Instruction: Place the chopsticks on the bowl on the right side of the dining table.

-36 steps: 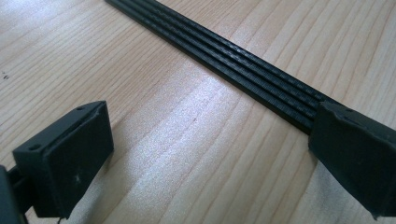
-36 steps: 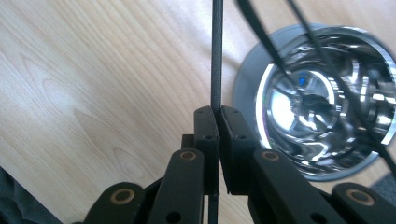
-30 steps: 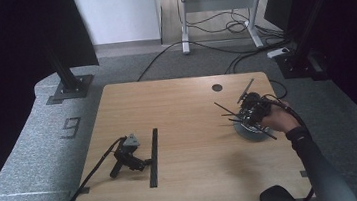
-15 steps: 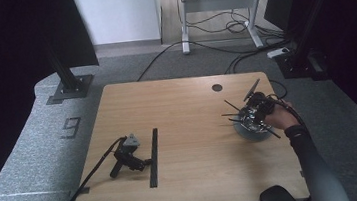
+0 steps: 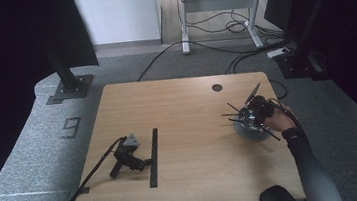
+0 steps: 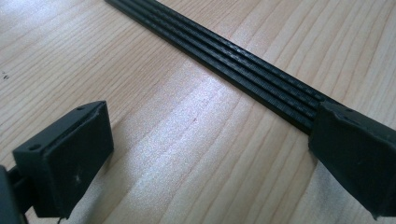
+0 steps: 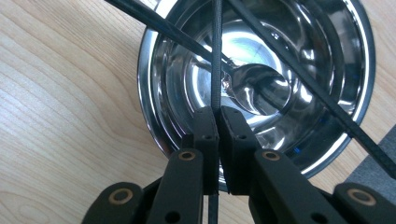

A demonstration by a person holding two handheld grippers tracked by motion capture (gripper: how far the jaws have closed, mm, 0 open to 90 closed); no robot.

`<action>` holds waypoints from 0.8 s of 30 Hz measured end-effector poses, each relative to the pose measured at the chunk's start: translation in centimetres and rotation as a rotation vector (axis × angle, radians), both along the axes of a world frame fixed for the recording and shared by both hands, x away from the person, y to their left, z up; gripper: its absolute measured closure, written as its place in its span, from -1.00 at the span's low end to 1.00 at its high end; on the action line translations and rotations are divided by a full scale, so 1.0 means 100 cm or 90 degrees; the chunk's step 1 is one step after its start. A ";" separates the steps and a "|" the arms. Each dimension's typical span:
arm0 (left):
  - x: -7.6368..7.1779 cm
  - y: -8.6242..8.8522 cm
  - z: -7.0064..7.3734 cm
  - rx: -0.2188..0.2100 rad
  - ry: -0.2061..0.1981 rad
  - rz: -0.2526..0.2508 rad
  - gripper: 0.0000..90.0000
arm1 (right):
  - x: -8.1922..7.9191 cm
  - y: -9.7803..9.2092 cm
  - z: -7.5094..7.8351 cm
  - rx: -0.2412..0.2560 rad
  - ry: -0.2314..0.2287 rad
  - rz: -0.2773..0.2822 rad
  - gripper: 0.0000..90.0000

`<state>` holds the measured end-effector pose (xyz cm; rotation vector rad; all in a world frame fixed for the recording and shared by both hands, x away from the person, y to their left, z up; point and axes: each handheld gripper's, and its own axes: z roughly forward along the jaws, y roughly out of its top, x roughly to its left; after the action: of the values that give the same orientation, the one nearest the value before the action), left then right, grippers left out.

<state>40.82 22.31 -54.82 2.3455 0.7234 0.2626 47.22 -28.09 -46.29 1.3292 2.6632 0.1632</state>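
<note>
My right gripper (image 5: 255,114) hangs over a shiny steel bowl (image 5: 248,130) at the table's right side, a hand holding it. In the right gripper view my right gripper (image 7: 218,112) is shut on a thin black strip (image 7: 216,56) that runs up over the bowl (image 7: 156,119). Two more black strips (image 7: 299,74) cross above the bowl. My left gripper (image 5: 143,161) lies unheld on the table at the front left. Seen from the left gripper view, that gripper (image 6: 205,135) stands open on bare wood, right beside a bundle of flat black strips (image 6: 243,60).
The wooden table (image 5: 187,104) has a round cable hole (image 5: 217,87) at the back right. The strip bundle (image 5: 153,156) lies lengthwise just right of the left gripper, whose cable (image 5: 86,178) trails off the front left edge. Grey carpet surrounds the table.
The right gripper has shifted only slightly above the bowl while staying shut on its strip. The left gripper has not moved.
</note>
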 end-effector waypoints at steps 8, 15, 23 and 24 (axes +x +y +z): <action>0.000 0.000 0.000 0.001 0.000 0.000 -1.00 | -0.003 -0.005 0.000 0.022 -0.021 -0.003 0.66; 0.000 0.000 0.000 0.000 0.000 0.000 -1.00 | -0.015 -0.010 0.011 0.073 -0.059 -0.018 0.10; 0.000 0.000 0.000 0.001 0.000 0.000 -1.00 | -0.032 -0.018 0.013 0.103 -0.138 -0.042 -0.29; 0.000 0.000 0.000 0.001 0.000 0.000 -1.00 | -0.034 -0.019 0.013 0.105 -0.149 -0.048 -0.34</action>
<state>40.82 22.31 -54.81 2.3464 0.7237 0.2636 43.78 -29.98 -45.03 1.3610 2.4451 0.5059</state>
